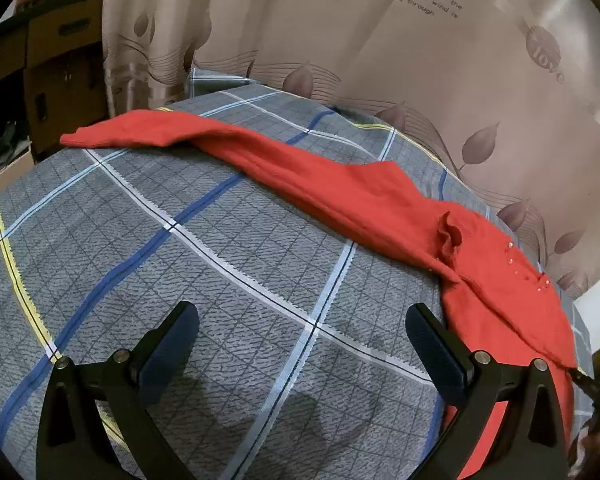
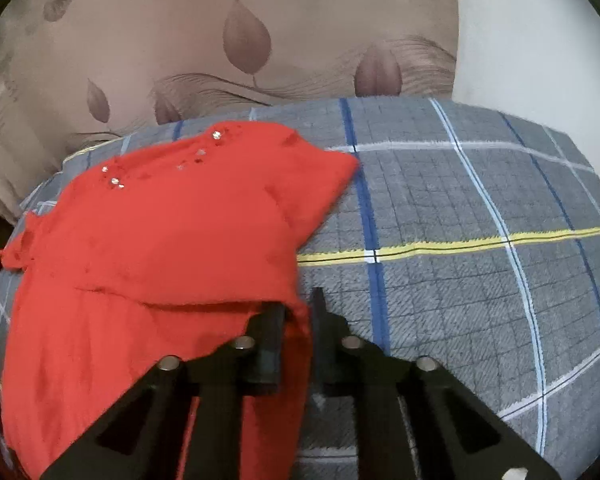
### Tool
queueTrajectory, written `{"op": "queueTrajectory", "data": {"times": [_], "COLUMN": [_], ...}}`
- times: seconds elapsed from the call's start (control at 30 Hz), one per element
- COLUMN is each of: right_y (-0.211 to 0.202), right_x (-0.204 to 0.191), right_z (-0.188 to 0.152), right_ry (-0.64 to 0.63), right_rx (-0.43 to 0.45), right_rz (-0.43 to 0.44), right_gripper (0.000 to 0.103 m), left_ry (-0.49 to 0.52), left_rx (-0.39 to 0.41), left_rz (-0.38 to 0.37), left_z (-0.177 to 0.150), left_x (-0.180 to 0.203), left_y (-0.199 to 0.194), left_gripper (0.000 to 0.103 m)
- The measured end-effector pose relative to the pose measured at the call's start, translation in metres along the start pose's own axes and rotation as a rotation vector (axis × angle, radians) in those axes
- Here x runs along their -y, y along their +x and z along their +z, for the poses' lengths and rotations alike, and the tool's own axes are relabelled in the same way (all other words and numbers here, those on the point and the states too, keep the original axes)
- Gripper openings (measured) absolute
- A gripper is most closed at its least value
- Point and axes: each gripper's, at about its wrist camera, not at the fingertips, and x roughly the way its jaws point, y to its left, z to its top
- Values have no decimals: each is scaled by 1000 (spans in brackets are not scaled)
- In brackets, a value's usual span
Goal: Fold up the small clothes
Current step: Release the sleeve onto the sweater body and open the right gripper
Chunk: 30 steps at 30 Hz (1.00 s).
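While right hand-held gripper (image 2: 296, 320) is pinching only thin edge of red garment (image 2: 172, 232), fabric risking slipping out on pull, or dragging in bunch instead of folding clean; rhinestones near neckline possibly snagging. Garment lying spread across plaid bedspread (image 2: 460, 208), long sleeve trailing away toward far side, body bunching just beside and under right jaws. Left hand-held gripper (image 1: 300, 344) hovering released, jaws standing wide, nothing between, garment edge touching its right finger (image 1: 436, 344)

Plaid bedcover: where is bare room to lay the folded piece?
The plaid bedcover is bare below the red garment, around the open left gripper, and right of it, past the blue stripe. The crowded part is its near edge, pinched in the right gripper.
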Motion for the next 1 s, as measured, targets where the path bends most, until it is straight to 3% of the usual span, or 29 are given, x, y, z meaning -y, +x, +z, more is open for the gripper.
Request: {"op": "queueTrajectory", "data": {"times": [0.17,0.3,0.37,0.5,0.6,0.67,0.77,0.9,1.0], "right_y": [-9,-12,-10,-16,-28,-44,-62,-36,18], "right_x": [-3,6,6,27,37,37,15,-15,-27], "right_z": [-8,-8,-7,-8,-19,-22,-5,41,57], "right_ry": [-42,-3,6,132,175,186,98,-4,-36], "right_rx": [47,37,20,1,-1,49,131,139,-3], "right_rz": [-124,-144,-131,6,45,52,30,13,-18], "right_gripper": [5,6,9,15,18,18,18,17,15], "left_ry": [-11,-17,-19,-24,-23,-23,-31,-66,-131], "left_rx": [3,6,7,8,9,10,18,29,24], "left_rz": [-9,-13,-15,-18,-18,-17,-17,-43,-91], "left_z": [1,0,0,0,0,-1,-1,-1,4], "left_x": [-2,-2,-2,-2,-3,-3,-4,-11,-26], "left_y": [0,-2,-2,-2,-2,-2,-4,-7,-10], "left_gripper": [103,103,103,103,103,103,103,103,103]}}
